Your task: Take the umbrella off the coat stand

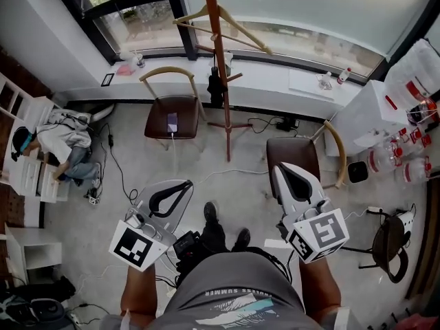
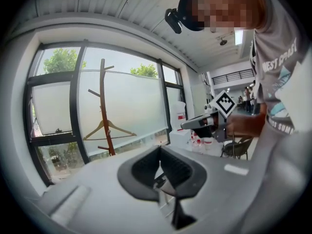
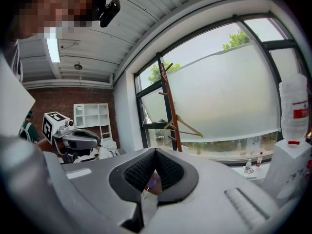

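Window (image 1: 309, 5) backdrop: coat stand (image 1: 226, 126), upper centre, dark folded umbrella (image 1: 216, 88) hung on peg. Left tongs (image 1: 180, 188), right tongs (image 1: 285, 172), lower frame: closed, empty, well apart from stand; approach probably pending.

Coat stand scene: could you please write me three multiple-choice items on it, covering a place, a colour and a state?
1. Where is the umbrella? A on the coat stand, below the hanger; B on a shelf; C in a basket.
2. What colour is the umbrella? A white; B black; C yellow.
3. The left gripper's jaws are: A wide apart; B on the umbrella; C together, empty.
Answers: A, it hangs against the pole; B, it shows dark; C, they meet with nothing between.
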Available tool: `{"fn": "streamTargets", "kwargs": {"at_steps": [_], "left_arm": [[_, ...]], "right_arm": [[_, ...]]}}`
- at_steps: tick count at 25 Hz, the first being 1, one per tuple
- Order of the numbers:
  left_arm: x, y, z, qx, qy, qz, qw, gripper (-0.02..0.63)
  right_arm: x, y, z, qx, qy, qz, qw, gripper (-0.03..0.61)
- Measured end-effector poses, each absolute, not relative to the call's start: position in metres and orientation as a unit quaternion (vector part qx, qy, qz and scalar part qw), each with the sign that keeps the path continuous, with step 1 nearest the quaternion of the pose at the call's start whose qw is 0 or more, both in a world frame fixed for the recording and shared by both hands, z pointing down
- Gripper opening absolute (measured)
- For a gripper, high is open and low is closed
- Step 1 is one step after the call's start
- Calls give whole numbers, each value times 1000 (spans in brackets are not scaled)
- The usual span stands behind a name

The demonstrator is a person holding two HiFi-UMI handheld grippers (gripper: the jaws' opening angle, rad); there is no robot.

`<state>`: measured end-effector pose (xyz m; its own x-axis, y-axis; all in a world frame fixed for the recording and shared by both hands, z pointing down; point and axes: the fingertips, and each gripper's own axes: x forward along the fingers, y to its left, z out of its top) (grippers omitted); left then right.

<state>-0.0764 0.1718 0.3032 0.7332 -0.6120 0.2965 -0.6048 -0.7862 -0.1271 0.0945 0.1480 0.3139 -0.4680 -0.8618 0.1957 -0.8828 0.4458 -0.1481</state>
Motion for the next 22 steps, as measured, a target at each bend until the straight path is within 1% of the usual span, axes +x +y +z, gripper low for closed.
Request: {"fn": "streamTargets", "kwargs": {"at_steps": [7, 22], "left_arm": [[-82, 122, 294, -948, 283, -145, 22, 3], [-109, 30, 299, -968, 214, -131, 27, 3]], "right_arm": [[88, 123, 308, 556, -822, 112, 50, 2], [62, 59, 304, 620, -776, 109, 48, 2]]}}
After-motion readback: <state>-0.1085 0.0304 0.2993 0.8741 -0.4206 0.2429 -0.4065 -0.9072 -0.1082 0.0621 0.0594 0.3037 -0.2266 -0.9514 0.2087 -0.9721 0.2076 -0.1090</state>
